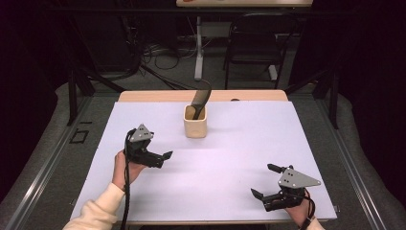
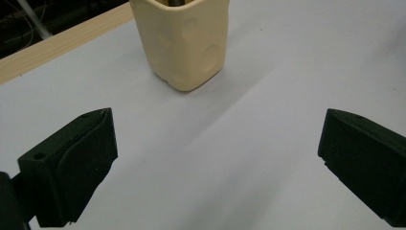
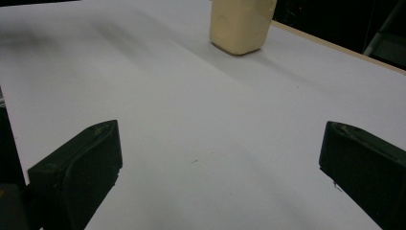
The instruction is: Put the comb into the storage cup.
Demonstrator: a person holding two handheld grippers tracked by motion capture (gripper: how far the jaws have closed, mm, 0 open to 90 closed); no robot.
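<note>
- Here, a cream cup is standing upright on the white tabletop, toward the far middle, just short of the wooden edge.
- A dark utensil handle is sticking up out of the cup, leaning toward the far right; which utensil it is cannot be told.
- The left gripper is hovering at the left of the tabletop, held in a hand with a cream sleeve, jaws pointing right, toward the middle of the tabletop.
- In the left gripper view its jaws are standing spread wide, pinching nothing, with the cup ahead between them, near but apart.
- The right gripper is sitting near the front right corner, jaws pointing left, well apart from the cup.
- In the right gripper view its jaws are likewise gaping wide and empty, bare tabletop lying between them; the cup is showing far off at the top.
- The cup's walls are looking dimpled and uneven in both gripper views.
</note>
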